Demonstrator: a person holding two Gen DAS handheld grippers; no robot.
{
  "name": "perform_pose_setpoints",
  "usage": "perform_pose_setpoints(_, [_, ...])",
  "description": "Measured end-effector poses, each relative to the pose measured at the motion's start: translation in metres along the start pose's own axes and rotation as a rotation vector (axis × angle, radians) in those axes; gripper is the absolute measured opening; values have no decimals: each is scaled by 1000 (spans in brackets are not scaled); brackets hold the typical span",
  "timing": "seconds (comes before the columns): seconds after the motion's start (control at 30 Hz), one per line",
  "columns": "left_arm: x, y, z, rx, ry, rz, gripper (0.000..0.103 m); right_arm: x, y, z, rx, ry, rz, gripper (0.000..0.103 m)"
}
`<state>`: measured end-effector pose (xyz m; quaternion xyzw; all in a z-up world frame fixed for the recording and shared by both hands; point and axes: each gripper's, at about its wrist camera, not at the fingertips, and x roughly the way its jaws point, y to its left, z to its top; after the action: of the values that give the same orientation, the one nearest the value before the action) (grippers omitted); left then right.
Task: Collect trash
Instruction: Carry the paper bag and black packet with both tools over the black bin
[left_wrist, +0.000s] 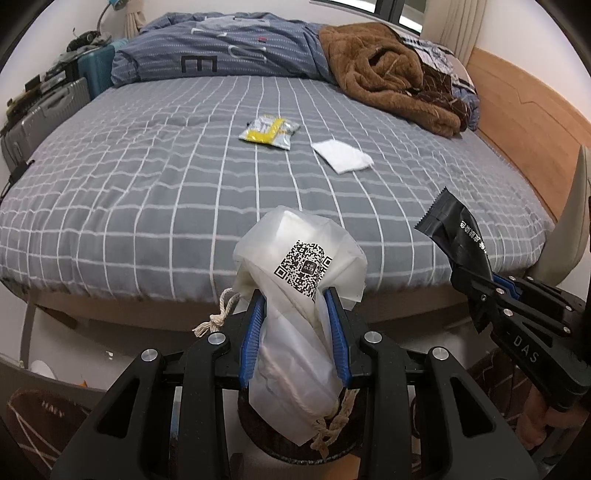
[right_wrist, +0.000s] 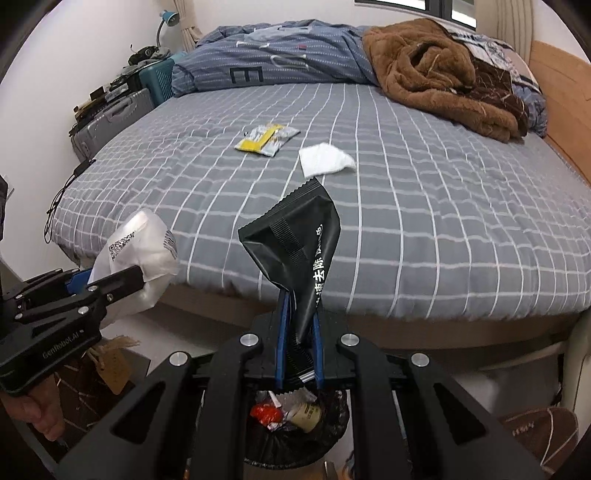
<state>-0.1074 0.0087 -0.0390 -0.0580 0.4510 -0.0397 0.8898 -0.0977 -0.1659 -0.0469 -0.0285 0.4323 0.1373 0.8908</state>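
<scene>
My left gripper (left_wrist: 295, 299) is shut on a translucent white drawstring bag (left_wrist: 299, 266) with a QR code, held over a black-lined trash bin (left_wrist: 258, 439) on the floor. The bag also shows in the right wrist view (right_wrist: 136, 247). My right gripper (right_wrist: 299, 302) is shut on a black foil wrapper (right_wrist: 295, 240), held above the same bin (right_wrist: 332, 435), which holds red and silver trash. The wrapper also shows in the left wrist view (left_wrist: 458, 236). A yellow-and-silver packet (left_wrist: 269, 131) and a white tissue (left_wrist: 343, 155) lie on the bed.
The bed (left_wrist: 147, 192) has a grey checked sheet, a blue duvet (left_wrist: 221, 48) and a brown fleece blanket (left_wrist: 391, 70) at the far side. Suitcases (left_wrist: 44, 110) stand at the left wall. A wooden bed frame (left_wrist: 524, 110) runs along the right. Brown slippers (right_wrist: 535, 428) lie on the floor.
</scene>
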Motion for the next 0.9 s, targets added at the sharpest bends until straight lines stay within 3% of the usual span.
perform_pose_setpoints(0.9, [54,13,-66,-17,166,19,33,67,3,-79,21,257,32,11])
